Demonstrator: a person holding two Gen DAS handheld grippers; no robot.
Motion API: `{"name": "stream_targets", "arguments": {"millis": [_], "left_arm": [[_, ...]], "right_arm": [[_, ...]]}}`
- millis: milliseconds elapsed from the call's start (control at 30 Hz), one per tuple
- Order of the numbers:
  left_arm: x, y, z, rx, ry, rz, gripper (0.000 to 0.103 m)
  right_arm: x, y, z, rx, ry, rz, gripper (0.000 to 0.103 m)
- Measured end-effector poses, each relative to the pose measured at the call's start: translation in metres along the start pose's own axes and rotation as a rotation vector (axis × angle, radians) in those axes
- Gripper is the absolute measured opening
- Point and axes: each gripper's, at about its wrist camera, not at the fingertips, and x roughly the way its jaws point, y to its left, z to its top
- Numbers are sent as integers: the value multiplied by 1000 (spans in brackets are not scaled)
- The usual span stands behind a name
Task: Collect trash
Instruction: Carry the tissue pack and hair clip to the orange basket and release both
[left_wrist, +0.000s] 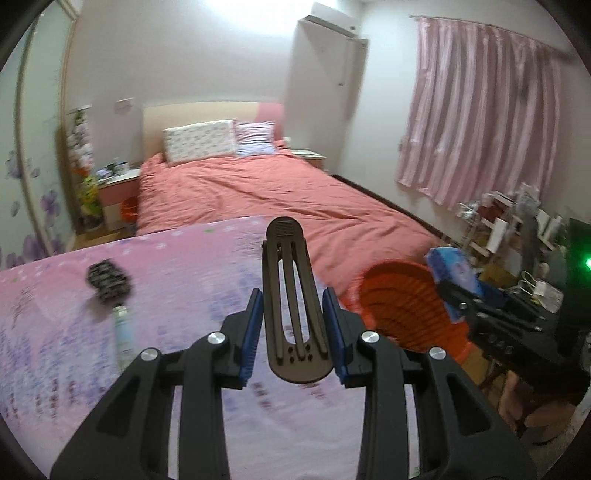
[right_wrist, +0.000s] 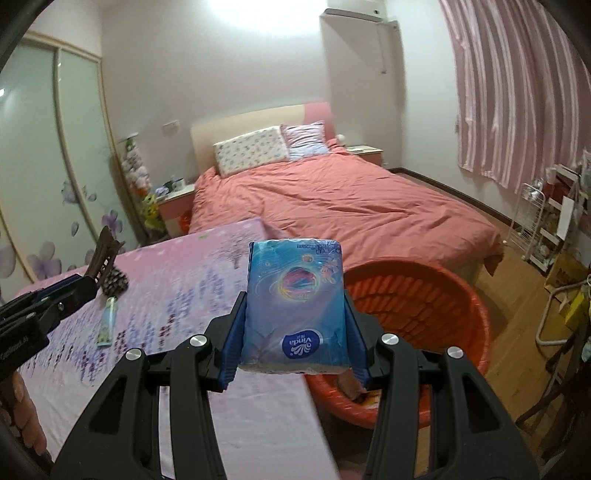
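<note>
Blue and shiny, the Vinda tissue pack (right_wrist: 295, 306) sits squeezed between the blue pads of my right gripper (right_wrist: 295, 332). I hold it up in the air, over the edge of the table with the pink flower cloth (right_wrist: 177, 295). Just beside it, down on the wood floor, is the big orange basin (right_wrist: 443, 306). I can see a bit of something lying at the bottom of the basin, but I cannot tell what it is.

My left gripper (left_wrist: 293, 332) holds a dark brown hair clip (left_wrist: 293, 306). The clip stands up between the two blue pads, with its long end pointing away from me. This gripper is above the table too.

Two more things lie on the cloth, on the left side. One is a black and white fuzzy thing (left_wrist: 108, 280). Right next to it is a small light green tube (left_wrist: 123, 332), lying flat.

Behind the table is a bed with a red blanket (right_wrist: 332, 199). Pink curtains (right_wrist: 517, 92) hang on the right.
</note>
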Motion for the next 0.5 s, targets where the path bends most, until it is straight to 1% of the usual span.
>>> {"name": "stream_targets", "arguments": {"millis": [233,333,500], "left_arm": [[44,-60,5,47,41,-98,33],[66,-86,5,68,62,-135,33],[103,-122,3,94,106,-184,33]], "right_arm": [[13,-49,2,74,2,-38,48],[20,-67,2,111,11,-39,48],[31,-96,1,166,26,-50,49]]}}
